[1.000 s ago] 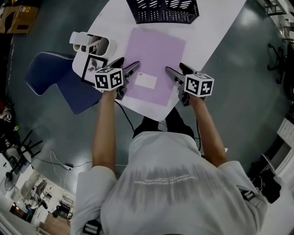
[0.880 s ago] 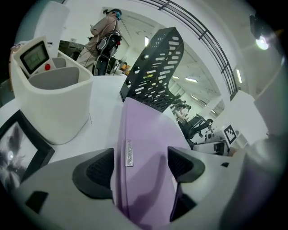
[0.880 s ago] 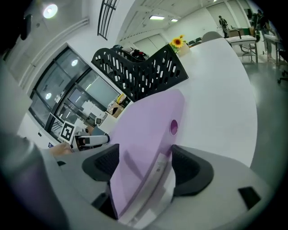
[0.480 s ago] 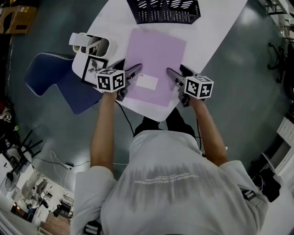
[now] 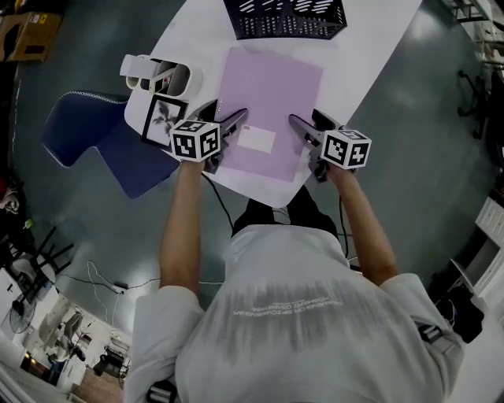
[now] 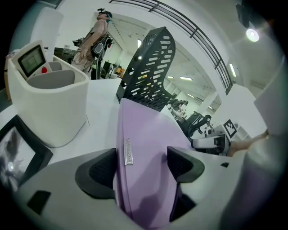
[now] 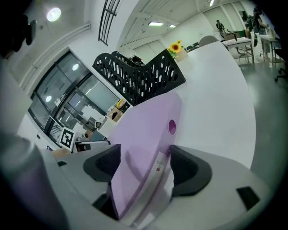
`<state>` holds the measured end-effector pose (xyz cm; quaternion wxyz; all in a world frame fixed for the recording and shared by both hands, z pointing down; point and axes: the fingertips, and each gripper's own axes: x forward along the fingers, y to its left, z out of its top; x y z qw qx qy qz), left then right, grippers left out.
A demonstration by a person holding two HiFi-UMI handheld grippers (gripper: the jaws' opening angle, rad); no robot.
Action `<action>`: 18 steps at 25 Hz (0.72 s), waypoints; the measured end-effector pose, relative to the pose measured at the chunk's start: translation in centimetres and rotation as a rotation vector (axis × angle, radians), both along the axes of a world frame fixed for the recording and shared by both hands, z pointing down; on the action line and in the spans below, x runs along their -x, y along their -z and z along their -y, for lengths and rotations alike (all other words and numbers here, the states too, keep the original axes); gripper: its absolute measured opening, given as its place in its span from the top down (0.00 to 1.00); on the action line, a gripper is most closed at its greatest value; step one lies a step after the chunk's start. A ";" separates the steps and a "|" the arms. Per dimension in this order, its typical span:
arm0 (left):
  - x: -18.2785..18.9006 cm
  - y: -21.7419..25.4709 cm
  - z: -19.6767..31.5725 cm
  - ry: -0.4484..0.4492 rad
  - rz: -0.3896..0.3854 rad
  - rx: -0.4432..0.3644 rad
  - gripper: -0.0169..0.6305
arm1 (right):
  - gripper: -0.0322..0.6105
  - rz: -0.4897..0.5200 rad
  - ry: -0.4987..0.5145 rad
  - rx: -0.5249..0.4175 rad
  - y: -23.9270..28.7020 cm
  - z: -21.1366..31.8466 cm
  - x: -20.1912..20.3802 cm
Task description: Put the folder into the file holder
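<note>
Lilac folder (image 5: pixel 268 94) is lying flat on the white counter (image 5: pixel 378 31) in the head view. Its long side runs toward the black mesh file holder (image 5: pixel 287 17) at the far end and stops just short of it. The left gripper (image 5: pixel 224 114) sits at the folder's left edge and the right gripper (image 5: pixel 307 122) at its right edge, both near the end closest to the person. I reckon that's so it can come up evenly from both sides and get tipped upright. A white desk tidy (image 5: pixel 157 75) and a black picture frame (image 5: pixel 161 118) crowd the left side, close to the left gripper. The right side of the counter is bare out to its edge, so that's where the swing room is.

Left gripper view: the fingers (image 6: pixel 96 173) are spread fairly wide with the folder's left edge running between them, one pad beside the edge and the other over the top face. It doesn't look pinched yet to me. A little metal plate (image 6: pixel 128 151) sits right along that edge. The holder stands straight ahead, past the folder's far end.

Right gripper view: same deal mirrored. The fingers (image 7: pixel 189 173) are apart with the right edge between them, and there's a round hole (image 7: pixel 172 126) in the cover just ahead of one pad. It's open counter off to the right. My guess is that both need to close before any lift, and a thin cover like this could sag in the middle on the way to the slot
</note>
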<state>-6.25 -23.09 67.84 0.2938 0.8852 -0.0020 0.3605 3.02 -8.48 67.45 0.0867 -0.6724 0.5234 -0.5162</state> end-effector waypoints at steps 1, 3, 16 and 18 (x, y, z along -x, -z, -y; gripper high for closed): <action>-0.1 0.0 0.0 -0.003 0.000 0.001 0.41 | 0.42 0.006 -0.005 -0.002 0.1 0.0 0.0; -0.1 0.0 -0.1 -0.011 -0.002 0.003 0.41 | 0.41 0.013 -0.017 -0.008 0.5 -0.2 0.1; -0.3 0.2 -0.2 -0.014 -0.006 0.004 0.41 | 0.32 0.216 -0.329 -0.212 3.1 0.2 -1.8; -0.3 0.1 -0.1 -0.012 -0.007 0.003 0.41 | 0.29 0.237 -0.379 -0.245 3.2 0.4 -2.2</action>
